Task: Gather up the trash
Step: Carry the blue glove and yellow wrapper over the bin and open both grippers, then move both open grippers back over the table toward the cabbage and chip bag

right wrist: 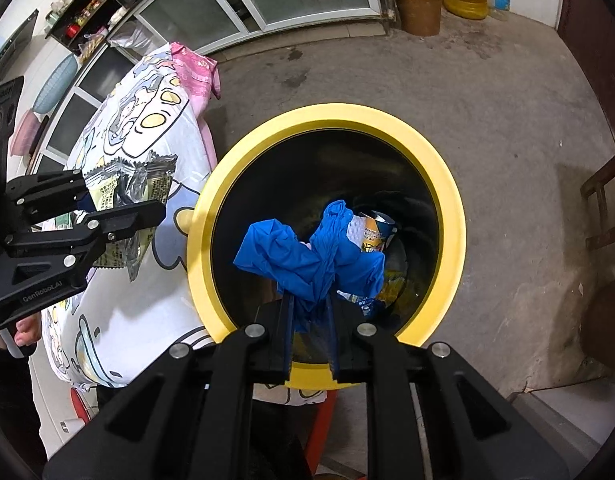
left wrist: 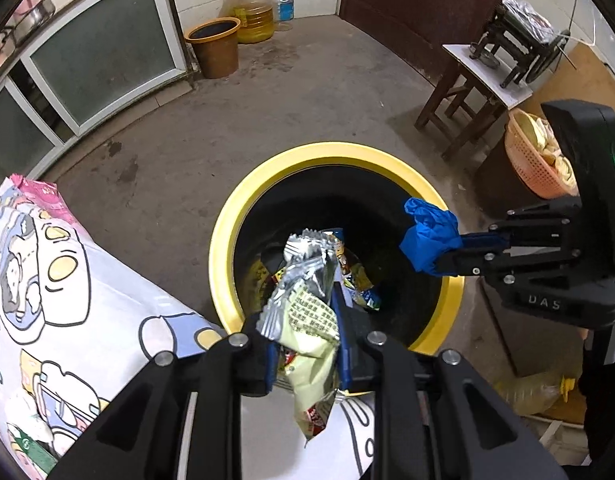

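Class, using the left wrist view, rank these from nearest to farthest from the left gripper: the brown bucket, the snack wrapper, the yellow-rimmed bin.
1. Snack wrapper: clamped in the left gripper.
2. Yellow-rimmed bin: on the floor just ahead, below the wrapper.
3. Brown bucket: far back, left, beside the oil jug.

Both tongs are matte black plastic with chunky linkage arms, round silver screw heads and blue pads inside the fingers. The right tongs [left wrist: 435,258] say "DAS" on the body, with a small green LED. The left tongs [right wrist: 147,200] read "GenRobot.AI", with bare fingertips [right wrist: 25,332] showing below.
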The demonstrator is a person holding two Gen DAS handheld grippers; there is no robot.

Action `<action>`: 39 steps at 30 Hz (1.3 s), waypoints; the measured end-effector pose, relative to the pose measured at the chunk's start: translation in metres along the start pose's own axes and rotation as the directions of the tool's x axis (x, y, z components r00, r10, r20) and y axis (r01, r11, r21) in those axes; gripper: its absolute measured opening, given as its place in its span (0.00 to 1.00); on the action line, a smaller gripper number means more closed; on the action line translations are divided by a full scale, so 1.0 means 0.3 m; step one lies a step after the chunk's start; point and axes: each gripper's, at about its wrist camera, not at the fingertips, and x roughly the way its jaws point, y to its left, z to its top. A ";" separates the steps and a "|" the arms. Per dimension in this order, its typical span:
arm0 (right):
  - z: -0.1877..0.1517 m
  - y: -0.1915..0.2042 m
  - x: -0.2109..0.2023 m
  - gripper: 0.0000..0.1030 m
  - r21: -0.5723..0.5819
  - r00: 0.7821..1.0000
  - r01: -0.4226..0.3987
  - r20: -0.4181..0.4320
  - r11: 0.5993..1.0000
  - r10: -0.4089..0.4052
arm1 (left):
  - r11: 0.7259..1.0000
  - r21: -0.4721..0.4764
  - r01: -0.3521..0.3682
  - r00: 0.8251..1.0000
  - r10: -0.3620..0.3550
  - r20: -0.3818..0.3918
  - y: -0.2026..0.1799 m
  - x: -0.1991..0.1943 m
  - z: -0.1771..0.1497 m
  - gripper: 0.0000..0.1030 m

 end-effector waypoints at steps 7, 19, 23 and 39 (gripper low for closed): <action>-0.004 -0.036 0.001 0.53 0.049 1.000 -0.012 -0.002 0.999 0.012 | 0.999 -0.036 0.003 0.998 0.000 0.068 0.026 -0.040 -0.022 0.73; -0.047 -0.021 -0.031 0.54 0.056 0.999 -0.030 0.018 0.998 0.029 | 0.966 -0.259 0.009 0.979 0.044 0.199 0.177 -0.195 -0.178 0.85; -0.076 0.006 -0.048 0.54 0.057 0.998 -0.050 0.028 0.997 0.049 | 0.939 -0.333 0.081 0.966 0.008 0.260 0.220 -0.243 -0.277 0.85; -0.069 0.414 -0.050 0.60 -0.195 0.997 -0.069 0.011 0.978 0.072 | 0.857 -0.511 -0.065 0.925 0.244 0.291 0.505 -0.528 -0.884 0.89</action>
